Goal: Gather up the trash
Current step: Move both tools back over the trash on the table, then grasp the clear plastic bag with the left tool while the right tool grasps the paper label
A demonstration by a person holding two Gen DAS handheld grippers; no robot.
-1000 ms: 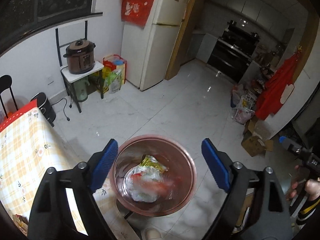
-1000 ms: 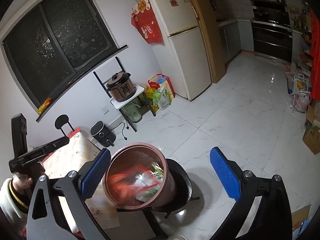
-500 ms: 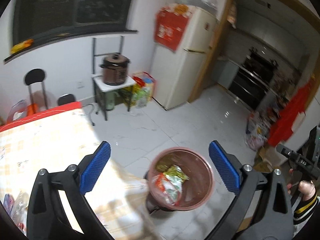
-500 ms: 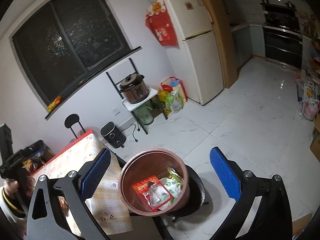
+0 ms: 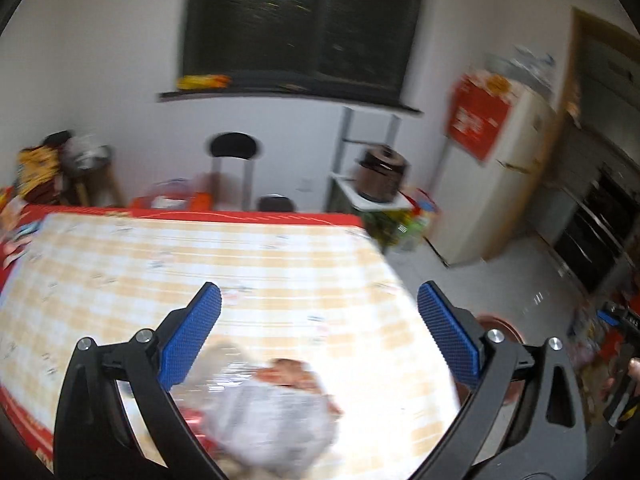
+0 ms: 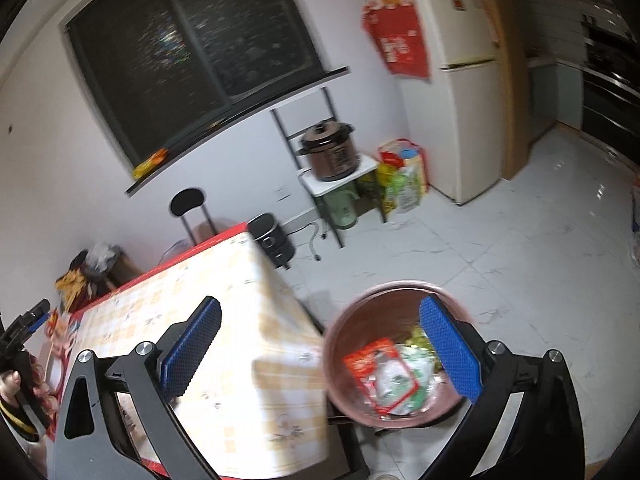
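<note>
Only in the left wrist view is a blurred, crumpled plastic wrapper [image 5: 276,412] shown, lying on the checked tablecloth [image 5: 256,264] at about 6 o'clock, just under the left gripper [image 5: 320,340]; its blue pads [image 5: 191,340] are spread wide, with nothing pressed between them; the wrapper's outline is too smeared for a long axis to be told. Only in the right wrist view is the inside of the brown trash bin [image 6: 344,336] seen, at 5 o'clock beside the table's corner; a red-edged packet [image 6: 380,376] lies in it, its long axis running from 11 to 5 o'clock, with green wrappers [image 6: 420,364] touching it. The right gripper [image 6: 320,344] is held wide apart and empty, one pad over the tablecloth, the other over the bin. A rice cooker [image 6: 330,156] is seen in both views at 1 o'clock.
</note>
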